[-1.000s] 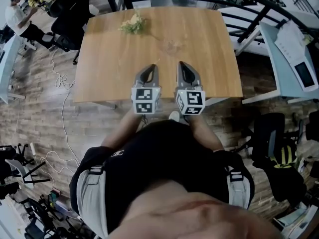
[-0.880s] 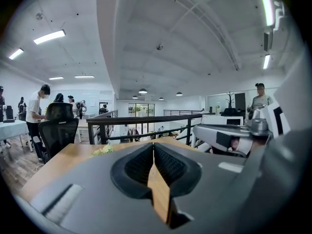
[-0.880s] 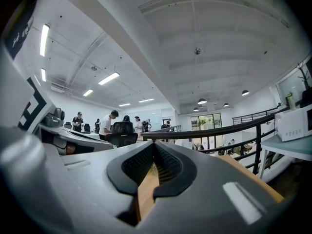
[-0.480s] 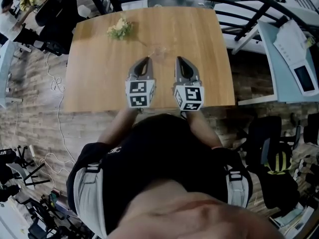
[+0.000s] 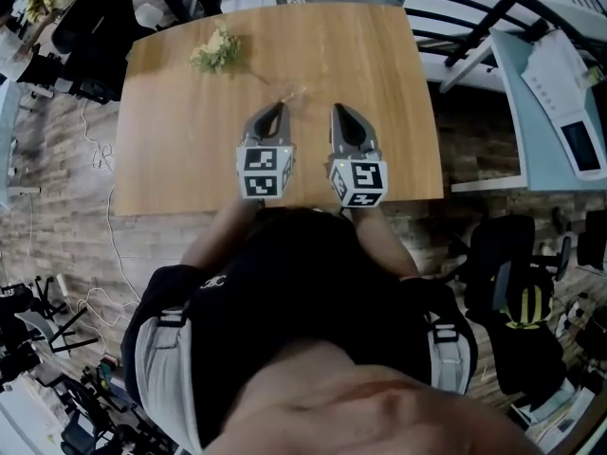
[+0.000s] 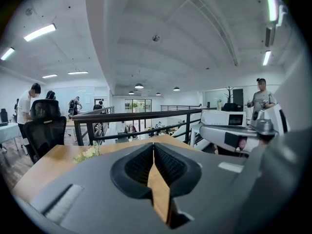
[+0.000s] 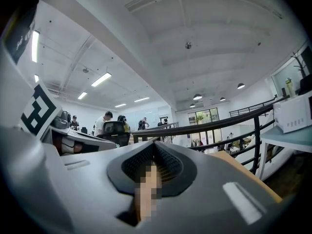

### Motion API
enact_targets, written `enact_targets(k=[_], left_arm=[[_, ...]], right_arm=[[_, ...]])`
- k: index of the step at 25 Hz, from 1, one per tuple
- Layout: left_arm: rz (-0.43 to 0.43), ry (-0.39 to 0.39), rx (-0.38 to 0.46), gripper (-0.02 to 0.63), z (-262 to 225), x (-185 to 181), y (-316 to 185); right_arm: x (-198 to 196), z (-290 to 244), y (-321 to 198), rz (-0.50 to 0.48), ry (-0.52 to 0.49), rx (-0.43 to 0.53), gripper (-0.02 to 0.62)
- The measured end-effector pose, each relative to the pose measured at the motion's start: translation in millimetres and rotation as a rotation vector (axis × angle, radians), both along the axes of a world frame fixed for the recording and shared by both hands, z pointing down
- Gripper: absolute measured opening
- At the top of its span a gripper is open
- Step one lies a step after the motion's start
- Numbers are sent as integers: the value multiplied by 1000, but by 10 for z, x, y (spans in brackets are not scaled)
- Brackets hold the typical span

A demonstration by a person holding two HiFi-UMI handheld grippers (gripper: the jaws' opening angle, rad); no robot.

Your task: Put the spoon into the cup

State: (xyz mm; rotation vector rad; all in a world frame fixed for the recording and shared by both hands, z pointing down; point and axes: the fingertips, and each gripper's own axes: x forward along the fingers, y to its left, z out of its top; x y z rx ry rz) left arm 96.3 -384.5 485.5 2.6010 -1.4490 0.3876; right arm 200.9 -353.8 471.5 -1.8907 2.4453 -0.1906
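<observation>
Cup (image 5: 292, 93), faintly visible, just past fingertips of left gripper (image 5: 276, 110) and right gripper (image 5: 340, 111), both closed empty; flowers (image 5: 214, 50) farther left

— What's under me?
— A wooden desk (image 5: 190, 150), with a sprig of pale flowers (image 5: 214, 50) lying near its far left corner.
— And past it?
— A black railing (image 6: 141, 114) behind the far edge, a black office chair (image 6: 45, 130) to my left, a white table (image 5: 531, 93) at my right, and plank floor (image 5: 57, 207) around.
</observation>
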Motion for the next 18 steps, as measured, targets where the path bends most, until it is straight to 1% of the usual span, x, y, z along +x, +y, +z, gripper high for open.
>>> enact_targets(k=[3,6,13,18], left_arm=[[7,0,9,20,-21,6,-58],[12,4,5,20,0,-49,-149],[56,37,-44,20,134,-132,-456],[101,40,-73,20,295,-138,-610]], right_arm=[[19,-38,-67,8,2,4,0],[-53,-48,-132,12,7,-1,0],[-201,8,-348,48,26,-44,0],[-229,59,-389,95,42,-85,0]])
